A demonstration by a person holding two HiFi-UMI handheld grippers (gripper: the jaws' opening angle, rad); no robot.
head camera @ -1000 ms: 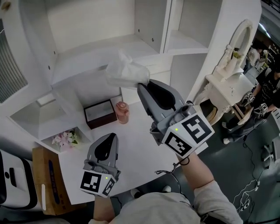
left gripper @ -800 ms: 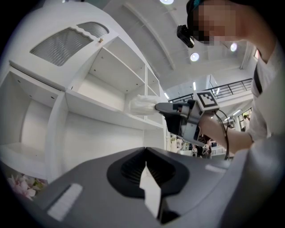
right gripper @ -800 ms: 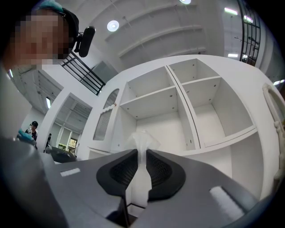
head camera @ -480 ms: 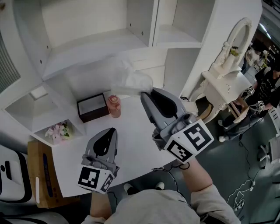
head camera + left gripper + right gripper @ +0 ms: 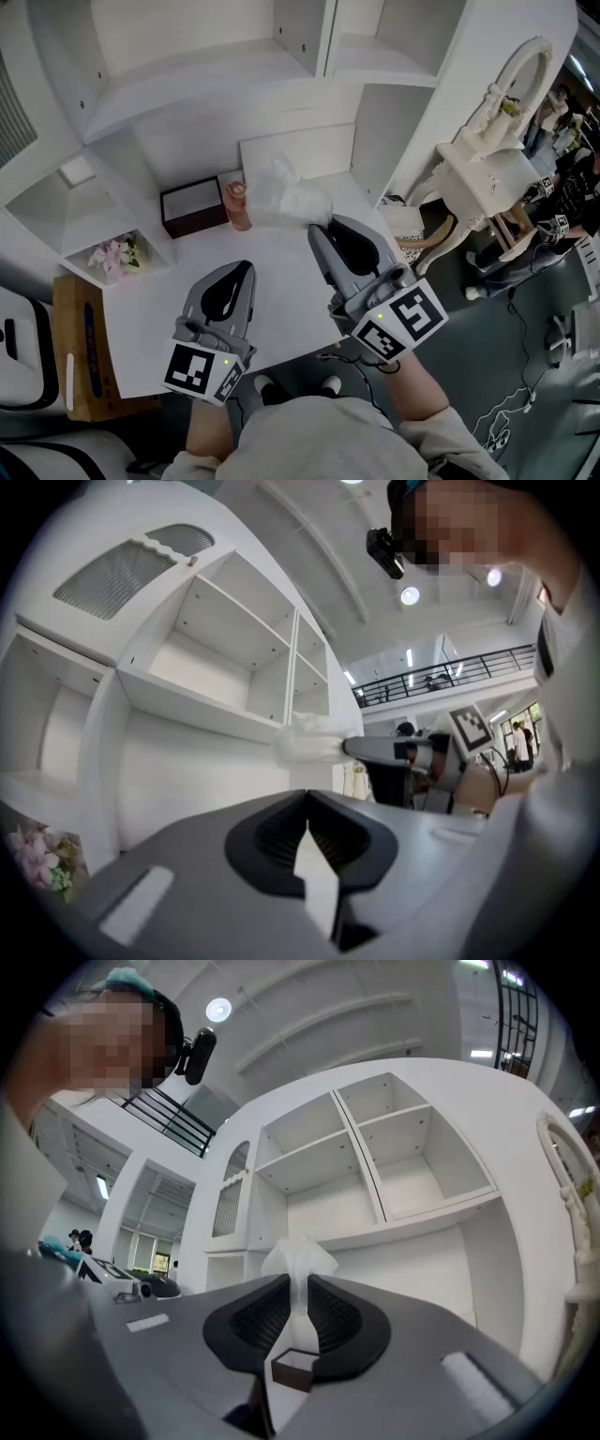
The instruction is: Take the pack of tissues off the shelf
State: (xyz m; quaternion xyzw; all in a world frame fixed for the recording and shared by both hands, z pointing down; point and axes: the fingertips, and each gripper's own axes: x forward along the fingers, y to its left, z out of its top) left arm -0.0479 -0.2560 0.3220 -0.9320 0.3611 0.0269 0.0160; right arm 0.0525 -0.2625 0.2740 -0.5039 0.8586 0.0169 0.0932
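Observation:
The pack of tissues point(image 5: 291, 199) is a soft white plastic pack with a tissue sticking up. It hangs in the air in front of the white shelf unit point(image 5: 206, 70), just above the white table point(image 5: 281, 281). My right gripper point(image 5: 317, 225) is shut on its near end; in the right gripper view the pack point(image 5: 298, 1258) is pinched between the dark pads of that gripper point(image 5: 298, 1283). My left gripper point(image 5: 246, 266) hovers lower left over the table, shut and holding nothing. The left gripper view shows its tips point(image 5: 307, 797) meeting, with the pack point(image 5: 305, 742) beyond.
A dark brown box point(image 5: 192, 206) and a pink cup point(image 5: 236, 204) stand on the table just left of the pack. Pink flowers point(image 5: 114, 255) sit in a low cubby. A white dressing table with mirror point(image 5: 492, 169) stands at right, a cardboard box point(image 5: 80, 347) at left.
My right gripper has come down and back from the shelf with the tissue pack, now beside the pink cup. The left gripper has shifted a little over the table.

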